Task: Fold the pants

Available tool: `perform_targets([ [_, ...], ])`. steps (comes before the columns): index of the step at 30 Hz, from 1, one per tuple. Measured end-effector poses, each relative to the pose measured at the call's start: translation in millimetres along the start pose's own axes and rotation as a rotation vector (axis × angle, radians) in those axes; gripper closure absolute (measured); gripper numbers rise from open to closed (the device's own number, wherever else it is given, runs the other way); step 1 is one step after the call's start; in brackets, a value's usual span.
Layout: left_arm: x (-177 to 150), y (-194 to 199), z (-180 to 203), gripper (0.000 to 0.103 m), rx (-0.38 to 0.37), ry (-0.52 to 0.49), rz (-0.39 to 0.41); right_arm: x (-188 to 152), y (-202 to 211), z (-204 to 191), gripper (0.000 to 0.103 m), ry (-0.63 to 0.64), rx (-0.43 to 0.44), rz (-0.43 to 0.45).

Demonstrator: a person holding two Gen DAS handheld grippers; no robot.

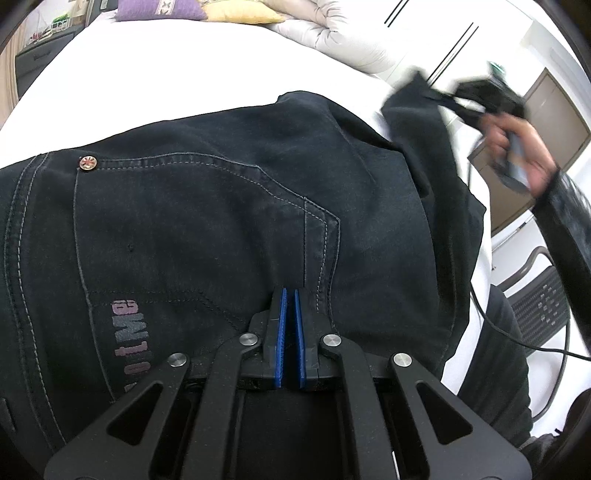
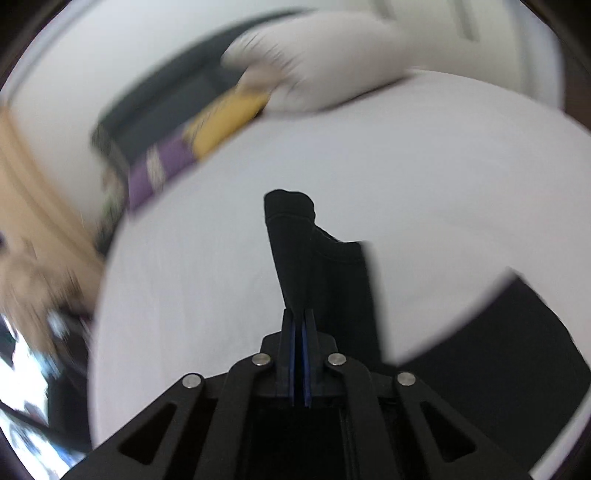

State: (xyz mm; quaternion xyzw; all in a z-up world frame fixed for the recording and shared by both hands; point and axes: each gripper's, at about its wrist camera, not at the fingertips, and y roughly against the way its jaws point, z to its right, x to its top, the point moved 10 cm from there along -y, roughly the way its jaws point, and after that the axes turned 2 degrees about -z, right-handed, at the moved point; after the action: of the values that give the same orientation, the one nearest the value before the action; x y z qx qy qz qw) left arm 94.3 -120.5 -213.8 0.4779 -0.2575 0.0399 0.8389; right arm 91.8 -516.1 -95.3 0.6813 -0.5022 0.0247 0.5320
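Observation:
Dark navy jeans (image 1: 207, 221) lie on a white bed (image 1: 177, 74), back pocket and a pink printed word facing up. My left gripper (image 1: 290, 295) is shut, its blue pads together, resting low over the jeans near the pocket seam; no cloth shows between the pads. My right gripper (image 2: 298, 314) is shut on a leg end of the jeans (image 2: 295, 251) and holds it lifted above the bed. In the left wrist view the right gripper (image 1: 458, 98) appears blurred at upper right with the cloth hanging from it.
A purple pillow (image 1: 159, 9), a yellow pillow (image 1: 240, 13) and a pale quilted duvet (image 1: 332, 33) lie at the bed's far end. A black mesh chair (image 1: 539, 306) and a cable stand beside the bed at right. A dark cabinet (image 1: 44, 55) is far left.

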Motion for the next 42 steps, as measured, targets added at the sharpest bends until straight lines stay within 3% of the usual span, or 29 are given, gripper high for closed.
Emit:
perform_targets([
  [4, -0.9, 0.1, 4.7, 0.098, 0.006, 0.003, 0.003, -29.9, 60.3, 102.2, 0.097, -0.235, -0.004, 0.070],
  [7, -2.1, 0.9, 5.2, 0.098, 0.003, 0.019, 0.001, -81.5, 66.9, 171.9, 0.092, -0.436, 0.004, 0.007],
  [8, -2.3, 1.6, 4.5, 0.098, 0.002, 0.024, -0.001, -94.6, 68.3, 187.6, 0.082, -0.488, 0.008, -0.003],
  [9, -2.6, 2.0, 4.6, 0.098, 0.003, 0.030, -0.002, -104.4, 69.3, 194.5, 0.076, -0.523, 0.020, 0.000],
  [11, -2.2, 3.0, 5.0, 0.098, 0.008, 0.044, -0.004, -110.7, 74.8, 203.3, 0.054, -0.564, 0.069, 0.033],
  [13, -1.7, 5.1, 3.2, 0.098, 0.015, 0.052, -0.005, -110.7, 75.1, 192.4, 0.043, -0.583, 0.133, 0.056],
  [15, -1.4, 6.4, 4.1, 0.098, 0.025, 0.058, -0.008, -106.1, 70.0, 187.1, 0.042, -0.584, 0.154, 0.058],
  [17, 0.1, 8.2, 2.6, 0.098, 0.030, 0.066, -0.011, -103.1, 61.5, 189.6, 0.042, -0.592, 0.131, 0.049],
  [25, -6.6, 10.4, -3.8, 0.098, 0.030, 0.092, -0.018, -93.3, 30.6, 186.8, 0.042, -0.690, 0.222, 0.067],
  [27, -7.0, 10.5, -3.5, 0.098, 0.029, 0.097, -0.018, -85.0, 27.2, 193.8, 0.053, -0.734, 0.268, 0.094],
  [29, -7.6, 11.8, -5.0, 0.098, 0.030, 0.100, -0.017, -83.9, 25.2, 199.5, 0.089, -0.761, 0.285, 0.090],
  [30, -8.4, 12.1, -5.7, 0.098, 0.030, 0.101, -0.017, -85.8, 25.4, 202.8, 0.096, -0.762, 0.278, 0.083],
  [39, -4.0, 17.8, -11.5, 0.098, 0.036, 0.126, -0.028, -106.8, 62.4, 227.9, 0.098, -0.752, 0.192, 0.157],
  [42, -3.2, 18.3, -13.0, 0.098, 0.030, 0.127, -0.025, -113.6, 60.3, 234.5, 0.099, -0.740, 0.167, 0.138],
])
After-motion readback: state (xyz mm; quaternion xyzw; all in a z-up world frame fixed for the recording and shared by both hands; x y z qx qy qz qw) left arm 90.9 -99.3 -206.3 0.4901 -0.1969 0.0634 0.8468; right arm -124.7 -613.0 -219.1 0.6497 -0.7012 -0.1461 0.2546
